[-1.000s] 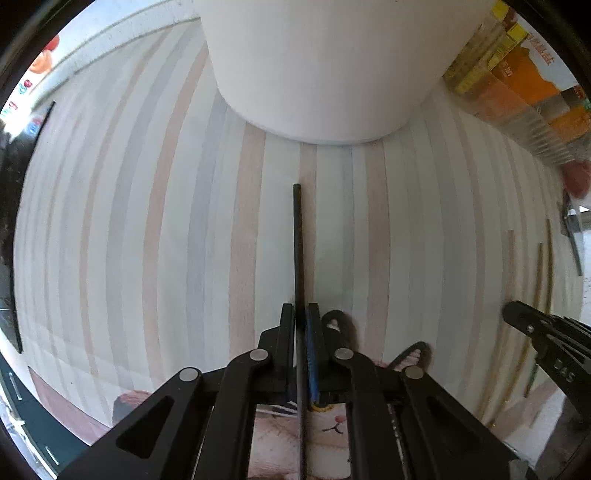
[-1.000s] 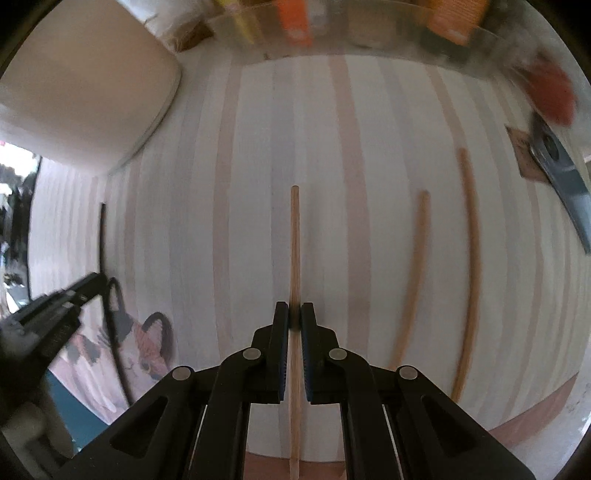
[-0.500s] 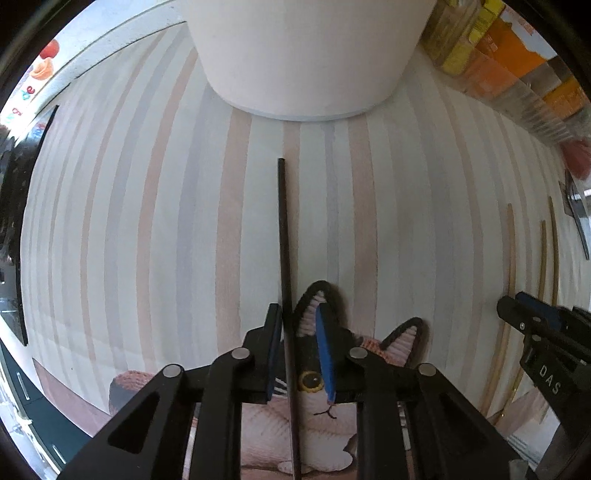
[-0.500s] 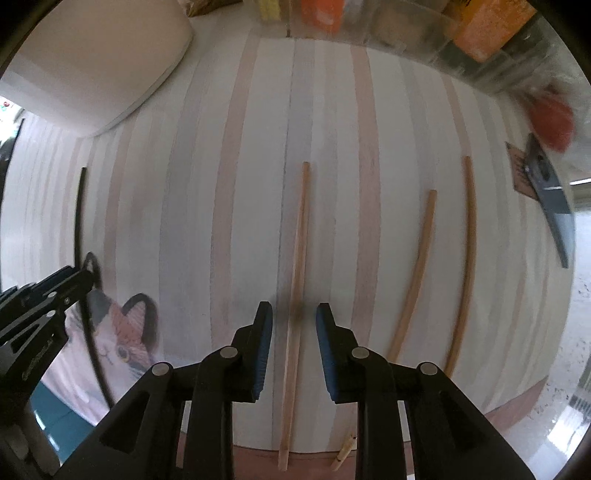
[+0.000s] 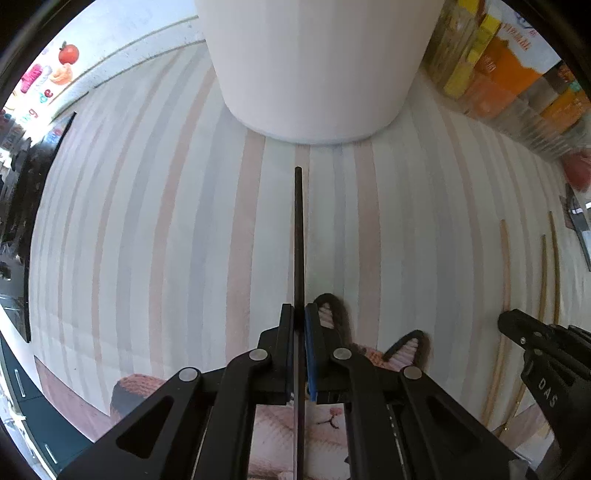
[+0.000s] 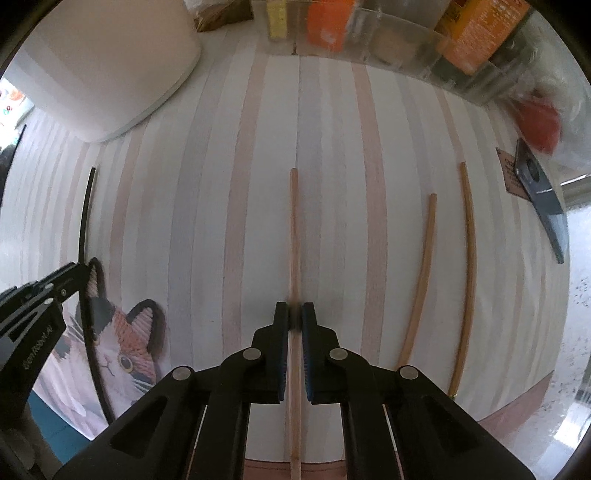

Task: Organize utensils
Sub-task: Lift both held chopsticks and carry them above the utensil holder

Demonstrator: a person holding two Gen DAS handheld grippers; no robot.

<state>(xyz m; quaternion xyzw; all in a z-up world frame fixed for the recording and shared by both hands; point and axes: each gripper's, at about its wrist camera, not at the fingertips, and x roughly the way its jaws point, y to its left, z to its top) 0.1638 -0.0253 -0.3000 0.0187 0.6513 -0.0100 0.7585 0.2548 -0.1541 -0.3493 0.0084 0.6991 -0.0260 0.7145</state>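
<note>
Chopsticks: slim black rod (image 5: 298, 236), wooden stick (image 6: 294, 236)

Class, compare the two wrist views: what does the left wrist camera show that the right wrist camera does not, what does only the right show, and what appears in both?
Only the left wrist view shows the fruit pictures at the upper left edge.

Only the right wrist view shows the cat's eye on the mat print.

Both show the white container, the striped mat, the left gripper shut on the black chopstick, the right gripper shut on a wooden chopstick, two more wooden chopsticks lying alongside, and jars behind.
</note>
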